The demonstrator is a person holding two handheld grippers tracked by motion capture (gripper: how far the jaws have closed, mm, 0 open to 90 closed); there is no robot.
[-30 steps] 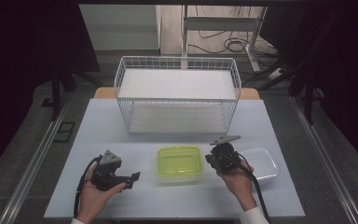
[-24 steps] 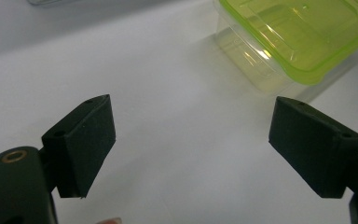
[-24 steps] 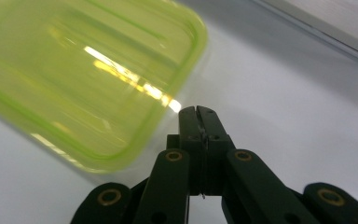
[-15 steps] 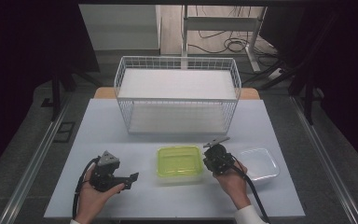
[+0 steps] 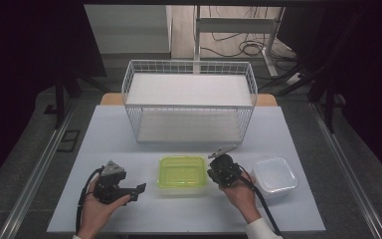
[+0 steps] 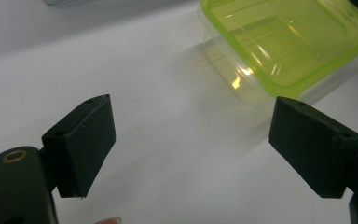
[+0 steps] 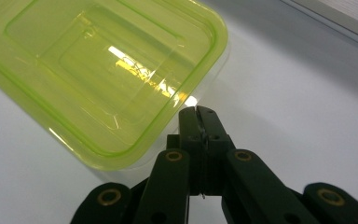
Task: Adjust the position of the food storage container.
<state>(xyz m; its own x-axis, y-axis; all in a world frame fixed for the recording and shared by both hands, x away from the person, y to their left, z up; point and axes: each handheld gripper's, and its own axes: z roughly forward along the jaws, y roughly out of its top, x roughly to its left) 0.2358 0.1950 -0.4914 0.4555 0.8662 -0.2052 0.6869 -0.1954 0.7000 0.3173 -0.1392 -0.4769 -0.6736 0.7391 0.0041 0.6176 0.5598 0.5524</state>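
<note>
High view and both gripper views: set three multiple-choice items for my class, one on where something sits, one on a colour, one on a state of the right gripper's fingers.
1. Where is the wire basket relative to the lidded container?
A. Behind it, farther from the person
B. To its left
C. Stacked on top of it

2. What colour is the lidded container's lid?
A. Red
B. Yellow-green
C. Blue

3. How do the right gripper fingers stand?
A. Wide apart
B. Clamped around the basket's wire
C. Pressed together, nothing between them

Answers:
1 A, the high view shows the basket on the table's far half, beyond the container.
2 B, the lid is translucent yellow-green in every view.
3 C, the right gripper view shows both fingers meeting beside the container's corner.
</note>
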